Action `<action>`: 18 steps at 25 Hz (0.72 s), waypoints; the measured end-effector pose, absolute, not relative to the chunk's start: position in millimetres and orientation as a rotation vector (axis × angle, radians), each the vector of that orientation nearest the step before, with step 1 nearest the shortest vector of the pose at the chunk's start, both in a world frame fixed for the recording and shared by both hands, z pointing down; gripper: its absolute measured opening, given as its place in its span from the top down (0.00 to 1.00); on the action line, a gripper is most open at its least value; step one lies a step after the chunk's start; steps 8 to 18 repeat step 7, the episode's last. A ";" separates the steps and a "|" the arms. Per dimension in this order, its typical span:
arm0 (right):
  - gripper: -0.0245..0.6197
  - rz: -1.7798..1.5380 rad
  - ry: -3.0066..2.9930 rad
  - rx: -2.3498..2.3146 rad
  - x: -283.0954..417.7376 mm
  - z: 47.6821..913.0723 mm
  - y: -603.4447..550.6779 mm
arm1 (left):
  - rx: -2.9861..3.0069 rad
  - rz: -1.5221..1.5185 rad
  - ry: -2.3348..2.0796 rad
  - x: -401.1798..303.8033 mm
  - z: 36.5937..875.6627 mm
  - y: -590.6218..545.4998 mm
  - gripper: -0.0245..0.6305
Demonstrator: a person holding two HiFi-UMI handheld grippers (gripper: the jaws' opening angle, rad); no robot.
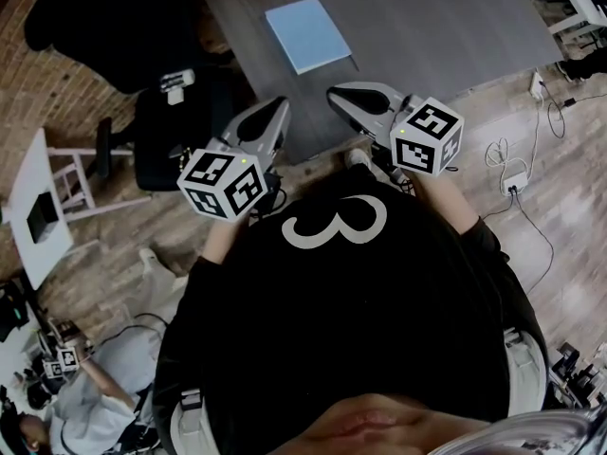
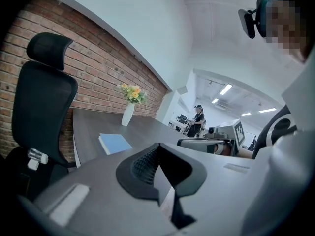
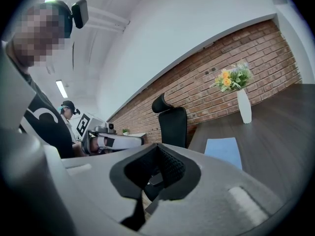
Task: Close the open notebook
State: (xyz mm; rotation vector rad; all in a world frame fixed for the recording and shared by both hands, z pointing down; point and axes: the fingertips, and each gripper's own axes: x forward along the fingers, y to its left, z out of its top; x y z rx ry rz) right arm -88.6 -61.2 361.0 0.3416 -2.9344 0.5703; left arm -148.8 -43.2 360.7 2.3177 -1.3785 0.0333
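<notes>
A light-blue notebook (image 1: 306,34) lies closed and flat on the dark table (image 1: 427,27), toward its far left part. It also shows in the left gripper view as the notebook (image 2: 115,143) and in the right gripper view as the notebook (image 3: 224,150). My left gripper (image 1: 271,112) hovers at the table's near edge, short of the notebook, jaws together and empty (image 2: 156,146). Beside it, my right gripper (image 1: 343,98) is shut too, with nothing held (image 3: 158,149). The two point almost level across the table.
A black office chair (image 1: 166,126) stands left of the table. A white vase of flowers (image 3: 243,104) sits at the table's far end by the brick wall. A white side table (image 1: 43,207) is at left, cables (image 1: 517,178) at right, another person (image 1: 85,396) at lower left.
</notes>
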 end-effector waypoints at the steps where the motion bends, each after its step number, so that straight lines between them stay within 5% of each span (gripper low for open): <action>1: 0.96 0.573 -2.932 0.344 -88.7 362.5 -62.3 | 2.316 0.035 -1.376 -149.0 361.9 -44.6 0.94; 18: 0.96 0.586 -2.919 0.350 -90.5 368.7 -75.0 | 2.312 0.050 -1.356 -149.1 367.6 -57.6 0.94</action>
